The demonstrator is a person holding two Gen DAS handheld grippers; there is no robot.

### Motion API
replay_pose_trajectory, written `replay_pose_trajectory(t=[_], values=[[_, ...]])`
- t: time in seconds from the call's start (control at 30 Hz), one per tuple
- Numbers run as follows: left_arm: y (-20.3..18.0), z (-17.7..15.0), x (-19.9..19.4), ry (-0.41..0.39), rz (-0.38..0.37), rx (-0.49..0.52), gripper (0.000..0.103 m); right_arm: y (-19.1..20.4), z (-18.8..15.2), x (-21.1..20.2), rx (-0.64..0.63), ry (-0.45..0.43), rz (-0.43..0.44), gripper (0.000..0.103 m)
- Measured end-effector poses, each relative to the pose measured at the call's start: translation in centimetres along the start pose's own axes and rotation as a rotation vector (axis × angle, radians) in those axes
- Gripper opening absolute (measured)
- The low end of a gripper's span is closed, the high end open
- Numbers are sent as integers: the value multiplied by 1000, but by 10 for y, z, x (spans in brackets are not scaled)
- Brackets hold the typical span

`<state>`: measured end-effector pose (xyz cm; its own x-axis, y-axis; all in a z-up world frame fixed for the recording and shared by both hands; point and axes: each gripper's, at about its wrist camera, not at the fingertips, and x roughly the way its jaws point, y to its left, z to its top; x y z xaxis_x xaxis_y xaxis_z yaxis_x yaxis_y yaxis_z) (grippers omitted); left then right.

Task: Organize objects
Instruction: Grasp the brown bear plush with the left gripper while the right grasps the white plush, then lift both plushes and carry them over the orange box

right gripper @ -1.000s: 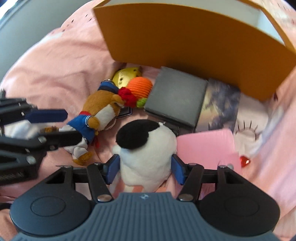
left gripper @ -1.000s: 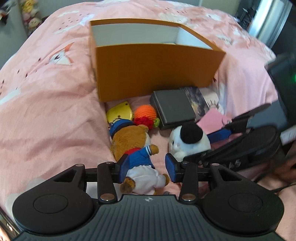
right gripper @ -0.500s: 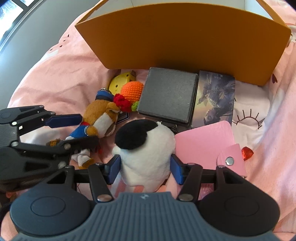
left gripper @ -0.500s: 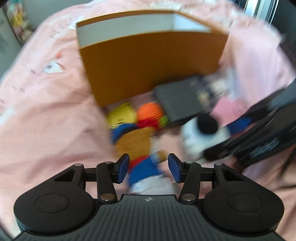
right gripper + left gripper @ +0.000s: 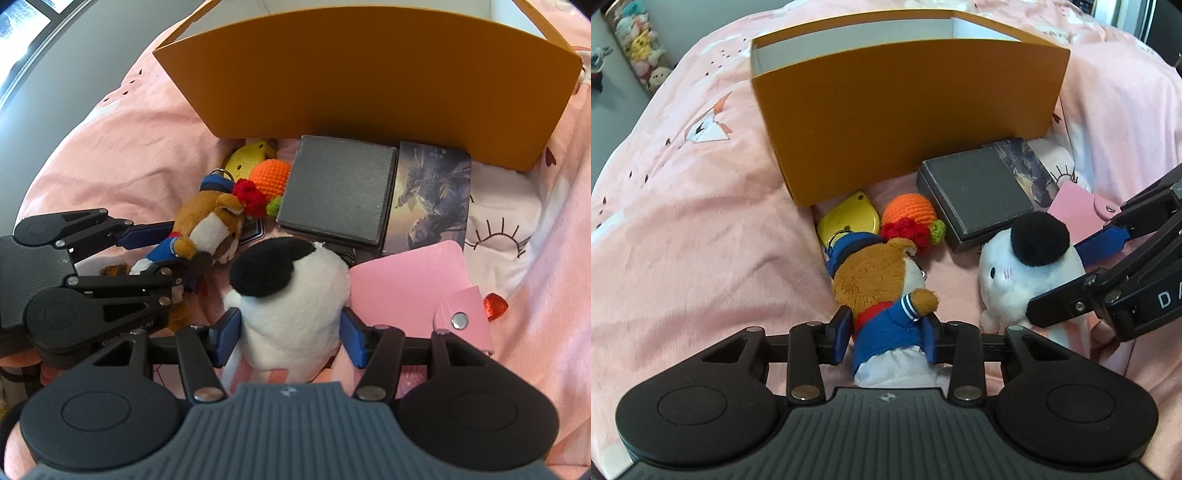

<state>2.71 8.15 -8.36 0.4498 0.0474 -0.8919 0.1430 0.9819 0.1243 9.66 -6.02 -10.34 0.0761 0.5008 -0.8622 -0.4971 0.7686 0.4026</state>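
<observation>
A brown bear plush (image 5: 875,280) in a blue sailor jacket and cap lies on the pink bedspread (image 5: 683,221). My left gripper (image 5: 886,338) straddles its jacket, its jaws closing, both pads touching the cloth. In the right wrist view the same bear plush (image 5: 210,229) lies between the fingers of the left gripper (image 5: 177,247). Beside it, a white round plush (image 5: 291,295) with a black patch is clamped at its sides by my right gripper (image 5: 290,332). Behind both stands an open orange box (image 5: 908,107) with a white inside.
Between the plushes and the box lie a yellow case (image 5: 849,221), an orange crochet toy (image 5: 908,212), a dark grey flat box (image 5: 975,192) and a picture card (image 5: 1027,166). A pink snap wallet (image 5: 410,288) and a red gem (image 5: 495,304) lie to the right.
My left gripper has sunk onto the bear plush and its jaws have narrowed against the blue jacket. The right gripper has kept its hold on the white plush.
</observation>
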Motion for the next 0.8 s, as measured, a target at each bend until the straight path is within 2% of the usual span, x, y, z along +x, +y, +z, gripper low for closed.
replay_pose_trajectory(t=[0.3, 0.5, 0.8], values=[[12, -1, -24, -47, -80, -142, 40, 3, 0, -21, -24, -58, 37, 57], [32, 2, -49, -117, -204, -309, 40, 3, 4, -39, -17, -107, 87, 56], [51, 34, -91, -247, -328, -403, 40, 5, 26, -101, -59, -258, 147, 56]])
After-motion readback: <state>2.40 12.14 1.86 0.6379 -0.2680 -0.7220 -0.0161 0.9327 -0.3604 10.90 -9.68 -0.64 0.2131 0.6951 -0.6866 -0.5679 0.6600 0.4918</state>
